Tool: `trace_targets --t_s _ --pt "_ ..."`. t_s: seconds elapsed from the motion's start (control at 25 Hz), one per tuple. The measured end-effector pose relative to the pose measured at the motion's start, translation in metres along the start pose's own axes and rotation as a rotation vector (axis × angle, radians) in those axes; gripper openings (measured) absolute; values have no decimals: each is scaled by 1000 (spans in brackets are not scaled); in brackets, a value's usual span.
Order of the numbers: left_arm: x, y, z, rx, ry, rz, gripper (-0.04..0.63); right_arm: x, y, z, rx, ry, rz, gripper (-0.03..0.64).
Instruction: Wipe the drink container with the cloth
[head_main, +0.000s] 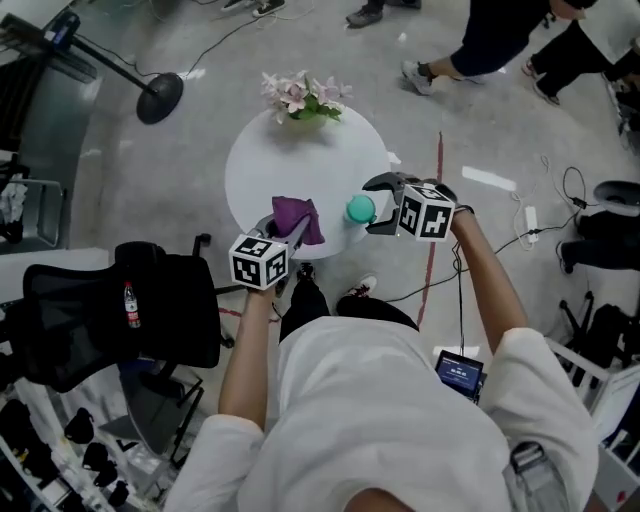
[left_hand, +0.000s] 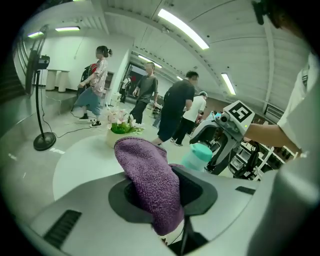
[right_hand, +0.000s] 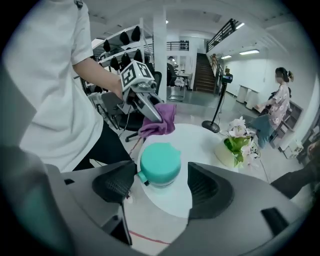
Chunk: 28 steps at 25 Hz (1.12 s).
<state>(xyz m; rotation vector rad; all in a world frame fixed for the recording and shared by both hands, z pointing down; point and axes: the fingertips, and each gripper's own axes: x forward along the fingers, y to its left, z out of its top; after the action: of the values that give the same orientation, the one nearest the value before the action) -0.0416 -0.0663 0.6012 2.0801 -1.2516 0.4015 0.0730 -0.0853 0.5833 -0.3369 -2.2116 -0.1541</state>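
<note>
Right gripper view: right gripper (right_hand: 162, 186) fingers (right_hand: 117, 184) are standing apart around container (right_hand: 160, 162); left gripper (left_hand: 162, 196) is clamping cloth (left_hand: 150, 175), not touching it; wiping is likely still pending.

Cloth (left_hand: 150, 185) hides L tongs (left_hand: 164, 194) inner faces; container (right_hand: 160, 164) body mostly under lid.

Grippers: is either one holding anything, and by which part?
The left gripper pinches the cloth by a fold near its middle; the right gripper holds nothing, open jaws flanking the container.

Bare tabletop (head_main: 290, 175) between flower arrangement (head_main: 305, 100) at far rim and drink container (head_main: 360, 209) at near edge
</note>
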Motion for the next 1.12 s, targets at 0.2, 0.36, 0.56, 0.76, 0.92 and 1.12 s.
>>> trace_targets --t_s 0.2,0.36,0.56,0.76,0.92,1.12 --pt "-20 0 0 7 -15 18 123 12 3 2 2 -2 9 299" --pt "-23 -2 10 45 -14 -14 123 14 0 4 100 -42 -68 298" --pt "-12 -17 30 123 6 -121 123 11 -4 3 305 -76 -239 298" --pt "17 -31 42 138 35 -224 123 7 -9 0 548 -121 -444 298" --pt "45 -45 51 191 63 -308 123 8 -11 -5 710 -143 -587 298" --pt "67 -61 58 336 91 -391 123 4 -12 -8 848 -146 -747 299"
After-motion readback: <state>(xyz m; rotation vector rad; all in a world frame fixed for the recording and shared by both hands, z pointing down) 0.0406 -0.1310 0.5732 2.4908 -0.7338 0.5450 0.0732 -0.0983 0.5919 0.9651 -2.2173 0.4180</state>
